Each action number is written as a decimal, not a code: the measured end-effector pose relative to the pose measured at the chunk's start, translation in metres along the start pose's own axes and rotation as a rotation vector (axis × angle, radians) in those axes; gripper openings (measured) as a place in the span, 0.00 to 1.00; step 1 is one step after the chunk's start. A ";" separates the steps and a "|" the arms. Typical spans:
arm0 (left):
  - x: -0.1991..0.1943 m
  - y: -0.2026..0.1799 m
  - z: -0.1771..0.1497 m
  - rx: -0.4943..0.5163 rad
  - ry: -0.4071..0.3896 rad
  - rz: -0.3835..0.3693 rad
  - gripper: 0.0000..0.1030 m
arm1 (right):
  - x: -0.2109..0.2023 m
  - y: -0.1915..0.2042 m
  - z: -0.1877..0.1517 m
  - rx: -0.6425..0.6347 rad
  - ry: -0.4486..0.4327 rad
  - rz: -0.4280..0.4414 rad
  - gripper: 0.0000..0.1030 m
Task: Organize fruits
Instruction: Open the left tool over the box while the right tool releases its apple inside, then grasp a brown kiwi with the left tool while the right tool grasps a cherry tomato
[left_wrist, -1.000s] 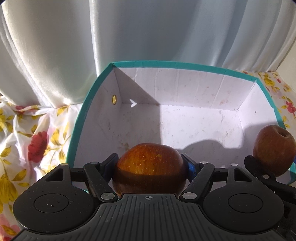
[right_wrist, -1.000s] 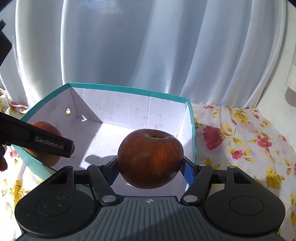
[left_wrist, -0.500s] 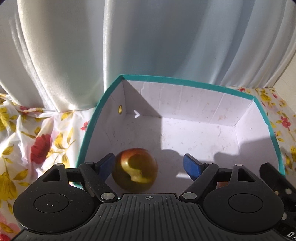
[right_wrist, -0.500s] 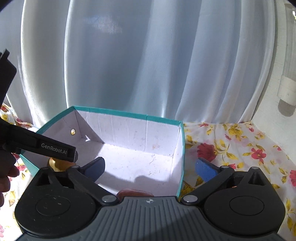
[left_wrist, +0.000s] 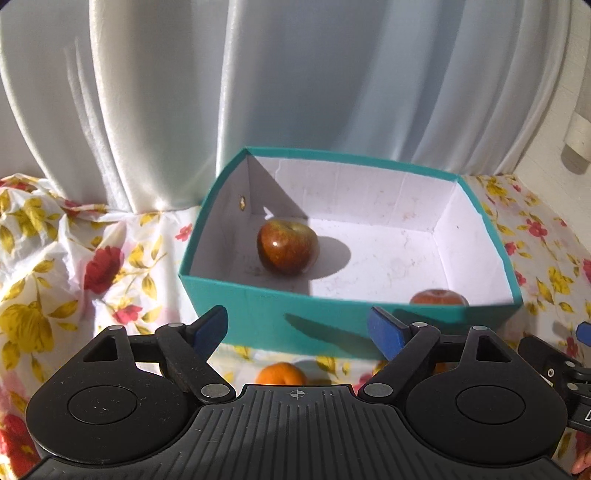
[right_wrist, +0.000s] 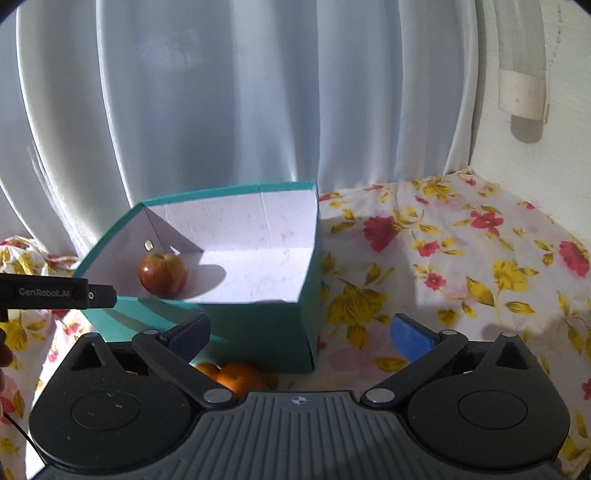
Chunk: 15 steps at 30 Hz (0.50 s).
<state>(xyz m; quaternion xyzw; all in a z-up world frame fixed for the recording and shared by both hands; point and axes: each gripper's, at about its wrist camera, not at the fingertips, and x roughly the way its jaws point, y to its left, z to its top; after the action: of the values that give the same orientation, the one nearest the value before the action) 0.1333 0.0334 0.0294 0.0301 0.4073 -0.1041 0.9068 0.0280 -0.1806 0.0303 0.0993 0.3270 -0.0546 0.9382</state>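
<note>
Ahead of me hangs a pleated white curtain (left_wrist: 295, 81); a white tablecloth with red and yellow flowers (right_wrist: 461, 258) lies rumpled beneath it.

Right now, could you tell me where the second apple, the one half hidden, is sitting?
In the left wrist view, the second apple lies inside the teal box, tucked behind its near wall toward the right corner, well apart from the other apple near the far left corner.

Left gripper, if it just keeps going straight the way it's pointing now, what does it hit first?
Probably the near teal wall of the box: the left gripper, jaws opening with nothing between them, aims right at it. Depth is hard to judge; a steeper path could meet the flowered cloth just before it.
</note>
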 end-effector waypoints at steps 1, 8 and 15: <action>0.000 -0.002 -0.007 0.008 0.013 -0.007 0.84 | -0.004 0.000 -0.009 -0.016 -0.023 -0.015 1.00; -0.014 -0.015 -0.059 0.055 -0.047 -0.057 0.84 | -0.016 -0.004 -0.061 -0.102 0.074 -0.019 1.00; -0.009 -0.033 -0.096 0.160 0.028 -0.047 0.79 | -0.015 0.003 -0.091 -0.181 0.072 -0.069 1.00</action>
<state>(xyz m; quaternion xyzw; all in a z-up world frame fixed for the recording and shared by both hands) 0.0502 0.0163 -0.0275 0.0945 0.4109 -0.1574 0.8930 -0.0376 -0.1570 -0.0296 0.0047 0.3673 -0.0534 0.9286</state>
